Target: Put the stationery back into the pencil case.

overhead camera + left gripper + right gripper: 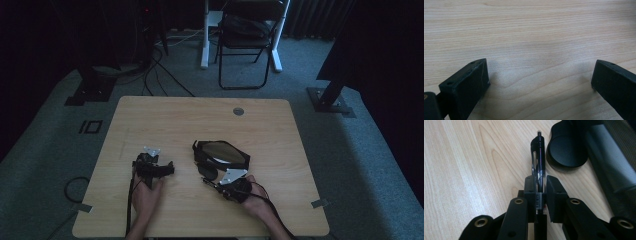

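Note:
A black pen (pixel 538 157) with a clip lies between the jaws of my right gripper (pixel 540 183), which are shut on its barrel; its clip end points away over the wooden table (pixel 469 170). From above, the right gripper (pixel 212 183) sits just below an open black mesh pencil case (pixel 220 154). A round black flap (pixel 566 151) of the case lies beside the pen. My left gripper (pixel 167 169) rests on the table at the left, and its own view has the jaws (pixel 540 80) wide apart over bare wood.
The table (pixel 165 115) has a round grommet (pixel 238 111) near its far edge. A black folding chair (pixel 247 37) and cables stand on the carpet beyond the table.

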